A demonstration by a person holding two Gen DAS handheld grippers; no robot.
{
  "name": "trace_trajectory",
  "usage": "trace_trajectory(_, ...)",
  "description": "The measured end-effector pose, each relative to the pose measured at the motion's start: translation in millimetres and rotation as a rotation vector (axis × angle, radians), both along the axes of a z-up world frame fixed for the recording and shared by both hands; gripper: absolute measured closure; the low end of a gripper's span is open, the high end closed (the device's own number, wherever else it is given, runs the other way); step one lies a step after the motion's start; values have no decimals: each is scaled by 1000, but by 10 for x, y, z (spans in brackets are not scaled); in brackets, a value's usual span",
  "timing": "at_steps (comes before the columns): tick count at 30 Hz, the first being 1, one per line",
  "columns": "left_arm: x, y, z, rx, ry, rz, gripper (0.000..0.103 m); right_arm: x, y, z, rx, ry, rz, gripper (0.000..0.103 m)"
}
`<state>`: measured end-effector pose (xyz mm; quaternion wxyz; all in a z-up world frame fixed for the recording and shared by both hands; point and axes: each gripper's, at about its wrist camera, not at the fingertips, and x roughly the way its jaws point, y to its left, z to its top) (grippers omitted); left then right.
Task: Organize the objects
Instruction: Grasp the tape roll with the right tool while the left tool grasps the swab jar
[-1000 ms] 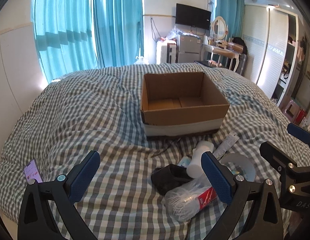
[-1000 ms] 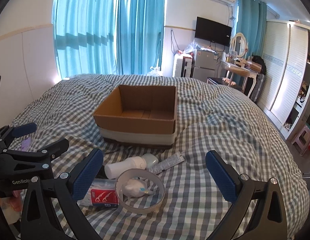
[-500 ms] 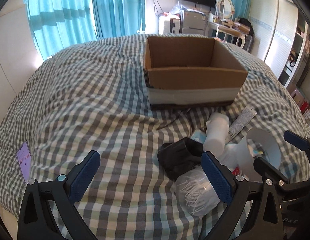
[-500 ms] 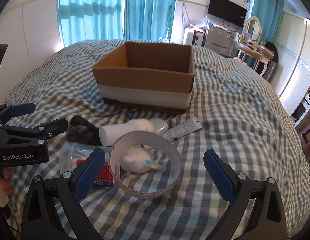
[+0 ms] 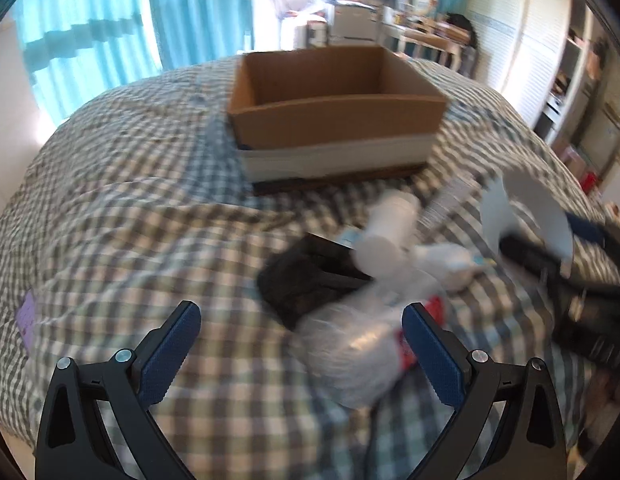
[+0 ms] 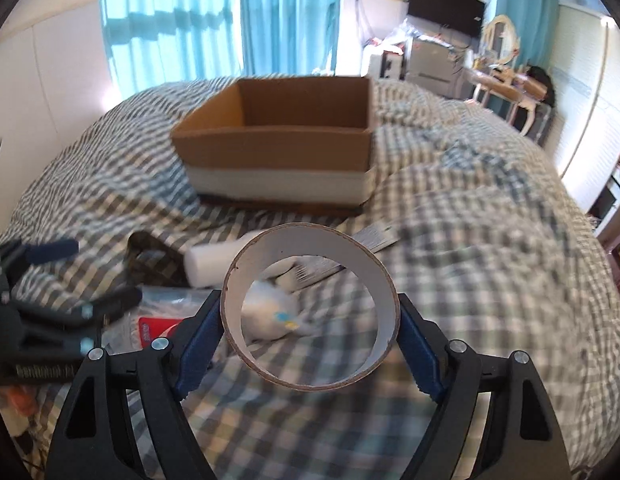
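**My right tongs hold the tape ring, my left tongs are open**

Left wrist view: my left tongs [image 5: 300, 344] are wide open and hold nothing. The two blue pads [image 5: 172, 350] stand far from each other above the checked blanket [image 5: 122, 216]. Between them and a little ahead lies a clear plastic bag [image 5: 350, 344] with a red label, close to the right pad. Just behind the bag is a black pouch [image 5: 306, 276], and a white bottle [image 5: 386, 232] lies on its side, touching the far edge of the pouch. A small white soft thing [image 5: 450, 264] is to the right of the bottle. Behind all these the cardboard box [image 5: 334, 120] stands open on the blanket, with a white band around its lower part. At the right side I see the tape ring [image 5: 526, 216] lifted up in my other tongs. A purple card [image 5: 28, 316] lies at the left edge of the bed. The picture is blurred, so small details I cannot tell.

Right wrist view: my right tongs [image 6: 310, 336] are closed on the tape ring [image 6: 384, 280]; both pads press on its outer sides. Through the ring I see the small white soft thing [image 6: 266, 316] on the blanket [image 6: 490, 248]. The white bottle [image 6: 214, 258] and the black pouch [image 6: 150, 260] lie to the left, near the front of the cardboard box [image 6: 278, 148]. A flat silver packet [image 6: 376, 236] lies just behind the ring. My left tongs [image 6: 66, 276] are at the left edge, over the clear plastic bag [image 6: 158, 320]
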<state>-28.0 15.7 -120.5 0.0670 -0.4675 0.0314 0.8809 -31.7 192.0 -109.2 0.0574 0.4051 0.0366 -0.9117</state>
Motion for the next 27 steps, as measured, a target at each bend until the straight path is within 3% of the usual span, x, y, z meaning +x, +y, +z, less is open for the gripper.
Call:
trace_trajectory(11, -109, 309, -347, 85, -108, -86, 6, 37, 242, 97, -32, 17, -35, 22)
trace_trajectory(18, -120, 351, -382, 89, -87, -79, 6, 18, 268, 46, -43, 3, -44, 22)
trace_trajectory(23, 45, 447, -286, 10, -38, -111, 14, 21, 257, 57, -37, 4, -44, 22)
trace_trajectory(27, 119, 451, -266, -5, -24, -122, 19, 38, 241, 104, -33, 15, -45, 21)
